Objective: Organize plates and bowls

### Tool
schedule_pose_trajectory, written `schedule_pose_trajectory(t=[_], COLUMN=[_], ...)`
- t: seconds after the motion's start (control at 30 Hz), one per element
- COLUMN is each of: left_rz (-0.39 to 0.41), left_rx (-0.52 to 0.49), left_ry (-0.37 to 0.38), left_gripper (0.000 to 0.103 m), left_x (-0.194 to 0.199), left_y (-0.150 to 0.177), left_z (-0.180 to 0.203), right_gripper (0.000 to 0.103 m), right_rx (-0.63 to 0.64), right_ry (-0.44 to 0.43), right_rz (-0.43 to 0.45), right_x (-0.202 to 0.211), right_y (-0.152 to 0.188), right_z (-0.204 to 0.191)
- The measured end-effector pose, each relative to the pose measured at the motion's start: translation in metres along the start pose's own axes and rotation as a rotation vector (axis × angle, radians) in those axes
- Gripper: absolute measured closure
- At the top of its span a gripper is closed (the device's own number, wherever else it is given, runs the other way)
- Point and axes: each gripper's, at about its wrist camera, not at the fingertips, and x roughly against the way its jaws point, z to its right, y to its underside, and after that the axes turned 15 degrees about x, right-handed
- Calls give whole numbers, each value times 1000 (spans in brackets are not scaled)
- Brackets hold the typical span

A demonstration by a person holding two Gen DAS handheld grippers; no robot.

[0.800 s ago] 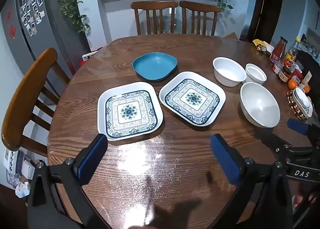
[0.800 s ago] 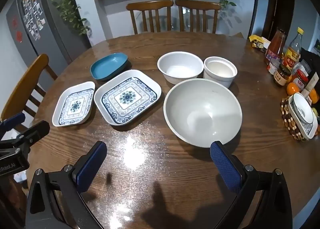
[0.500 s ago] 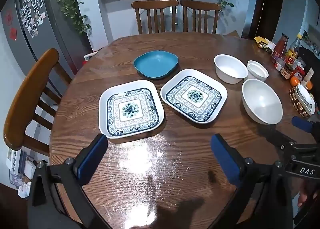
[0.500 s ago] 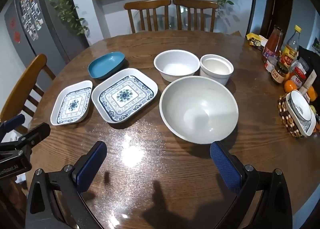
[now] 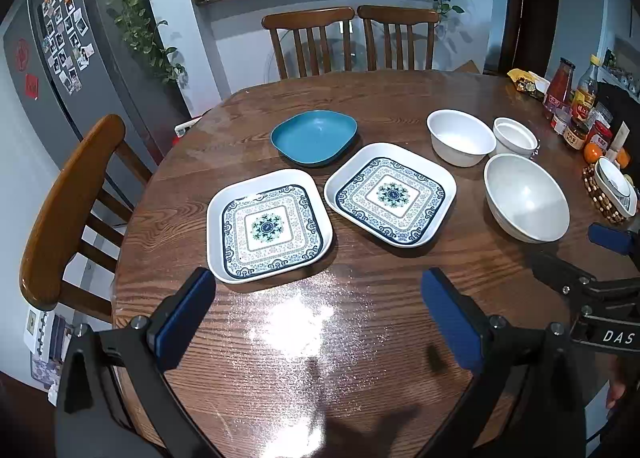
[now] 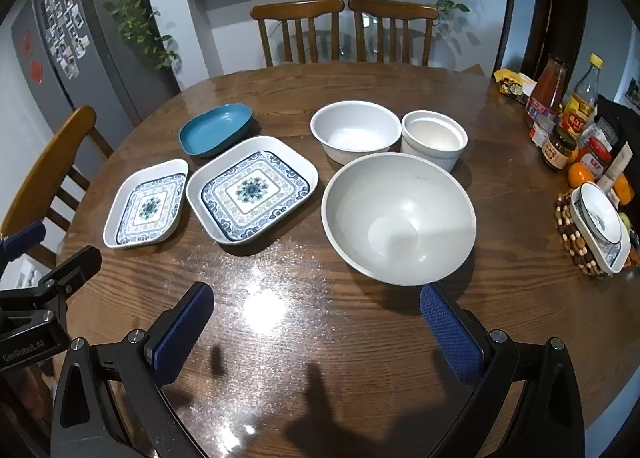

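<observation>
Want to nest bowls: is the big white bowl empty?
Empty: the big white bowl shows only its bare inside, upright on the table.

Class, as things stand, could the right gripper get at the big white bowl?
Probably yes: the right gripper has its jaws wide open and empty, and only bare table lies between it and the big white bowl.

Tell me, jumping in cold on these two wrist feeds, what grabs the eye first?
The two square blue-patterned plates sit side by side mid-table, with a teal dish just behind them. To their right cluster three white bowls, the big one nearest the right gripper. Both grippers, including the left gripper, hang open over the bare wooden table, holding nothing.
</observation>
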Motion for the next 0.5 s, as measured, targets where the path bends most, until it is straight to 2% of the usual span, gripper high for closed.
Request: schedule_pose_trajectory(t=[0.5], left_rz=[-6], left_rx=[-8], left_ry=[5], left_gripper=[1], left_x=[-5], left_y=[-1], left_z=[3], right_gripper=[0], right_rx=[6], right_ry=[0], right_rz=[-2], right_x=[-2], right_y=[-1], right_z=[-3])
